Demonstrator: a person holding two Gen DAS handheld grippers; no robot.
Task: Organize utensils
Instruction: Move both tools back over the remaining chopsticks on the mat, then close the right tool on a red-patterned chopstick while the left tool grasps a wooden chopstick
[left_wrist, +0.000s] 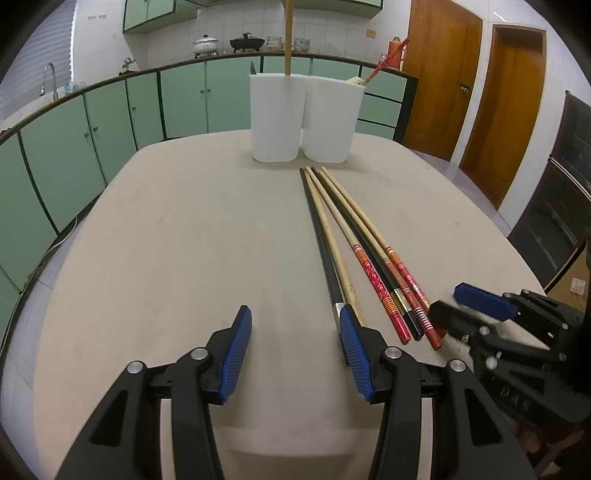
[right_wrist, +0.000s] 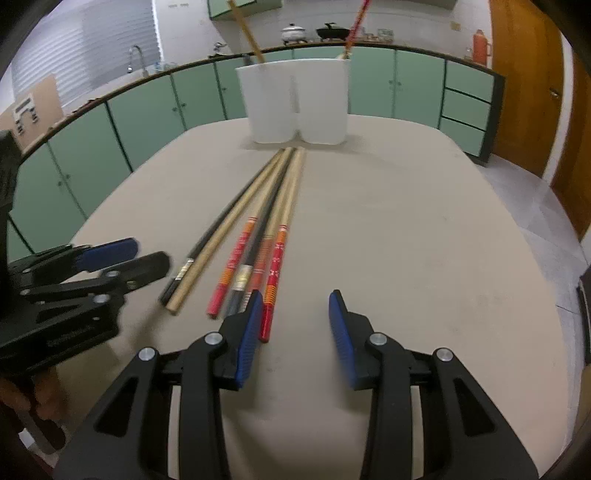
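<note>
Five long wooden and black chopsticks (left_wrist: 347, 243) lie mid-bench between the wide-open, empty left tongs (left_wrist: 295, 354) and right tongs (right_wrist: 295, 332), whose left pad hides their butts.

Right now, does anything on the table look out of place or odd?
Yes: five chopsticks lie loose on the table before the white holder, which already holds a few upright. Nothing looks spilled or broken.
</note>
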